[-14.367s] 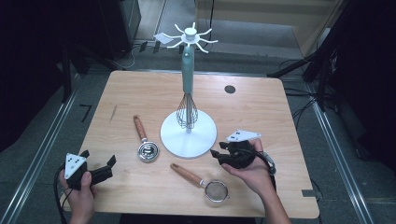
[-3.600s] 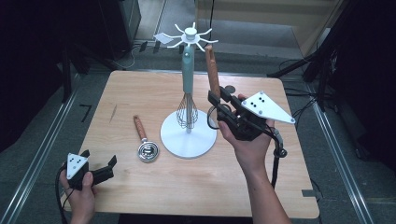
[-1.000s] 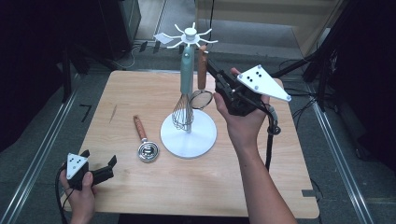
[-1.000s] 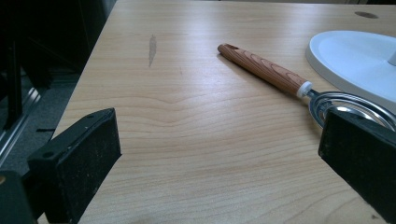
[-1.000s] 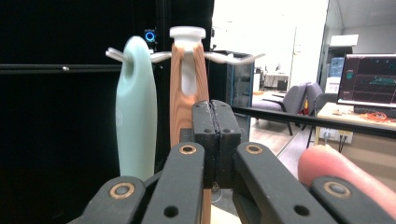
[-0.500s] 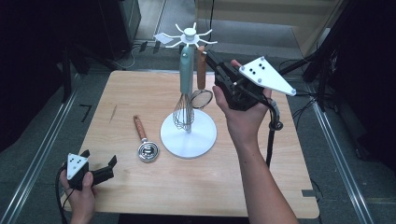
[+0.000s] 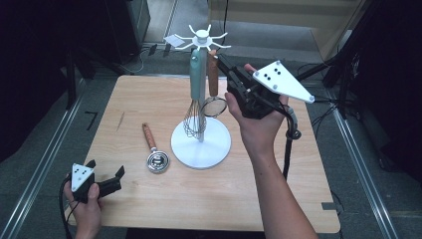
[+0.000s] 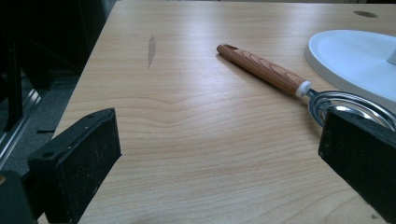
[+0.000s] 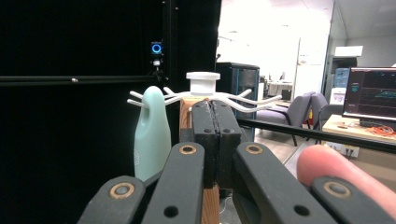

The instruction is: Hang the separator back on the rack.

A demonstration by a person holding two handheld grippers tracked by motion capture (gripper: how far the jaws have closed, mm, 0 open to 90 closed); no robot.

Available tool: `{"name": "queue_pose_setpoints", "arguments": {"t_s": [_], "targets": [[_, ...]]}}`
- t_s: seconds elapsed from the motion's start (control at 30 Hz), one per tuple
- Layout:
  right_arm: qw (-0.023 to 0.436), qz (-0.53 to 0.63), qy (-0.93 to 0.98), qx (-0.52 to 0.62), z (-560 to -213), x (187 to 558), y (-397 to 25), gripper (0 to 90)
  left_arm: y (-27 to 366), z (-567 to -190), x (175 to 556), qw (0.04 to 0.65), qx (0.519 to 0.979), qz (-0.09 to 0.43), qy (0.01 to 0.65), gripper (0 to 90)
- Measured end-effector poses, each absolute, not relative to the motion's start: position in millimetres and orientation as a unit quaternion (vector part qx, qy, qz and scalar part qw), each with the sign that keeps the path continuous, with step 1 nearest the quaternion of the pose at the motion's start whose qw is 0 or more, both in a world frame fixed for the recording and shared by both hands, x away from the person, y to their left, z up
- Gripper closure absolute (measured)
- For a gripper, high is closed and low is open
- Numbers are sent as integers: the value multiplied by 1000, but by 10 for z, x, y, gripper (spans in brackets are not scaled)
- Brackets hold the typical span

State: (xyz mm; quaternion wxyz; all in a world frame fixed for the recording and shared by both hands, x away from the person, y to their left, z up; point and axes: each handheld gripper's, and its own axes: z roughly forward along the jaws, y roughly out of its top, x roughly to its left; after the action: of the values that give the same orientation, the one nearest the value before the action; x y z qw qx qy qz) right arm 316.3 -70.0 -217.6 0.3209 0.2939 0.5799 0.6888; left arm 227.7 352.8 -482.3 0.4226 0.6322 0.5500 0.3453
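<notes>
The right gripper [image 7: 230, 74] is clamped shut on the wooden-handled strainer [image 7: 213, 79], held upright just beside the rack's [image 7: 201, 37] hooks, apparently not yet hooked. The left gripper [image 7: 112, 179] is rested open, holding nothing.

I see a matt pale wood table [image 8: 187, 116], glossy wood-grain strainer handle [image 8: 261, 69], shiny metal bowl [image 8: 348, 105], smooth white plastic stand base [image 8: 355, 51], matt black jaw pads.

Two strainers [image 7: 213, 82] [image 7: 155, 155] — one whisk [image 7: 195, 102] — one rack [image 7: 201, 142]

Mint-handled whisk [image 7: 195, 107] on the white rack, wood-handled ladle [image 7: 154, 150] flat on the wooden table [image 7: 149, 199].
</notes>
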Motion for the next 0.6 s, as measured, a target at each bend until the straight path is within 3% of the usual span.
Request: {"name": "queue_pose_setpoints", "arguments": {"t_s": [0.6], "targets": [[316, 687, 597, 268, -2165, 3038, -521, 900, 3527, -4823, 2277, 423, 632, 345, 550, 0]]}}
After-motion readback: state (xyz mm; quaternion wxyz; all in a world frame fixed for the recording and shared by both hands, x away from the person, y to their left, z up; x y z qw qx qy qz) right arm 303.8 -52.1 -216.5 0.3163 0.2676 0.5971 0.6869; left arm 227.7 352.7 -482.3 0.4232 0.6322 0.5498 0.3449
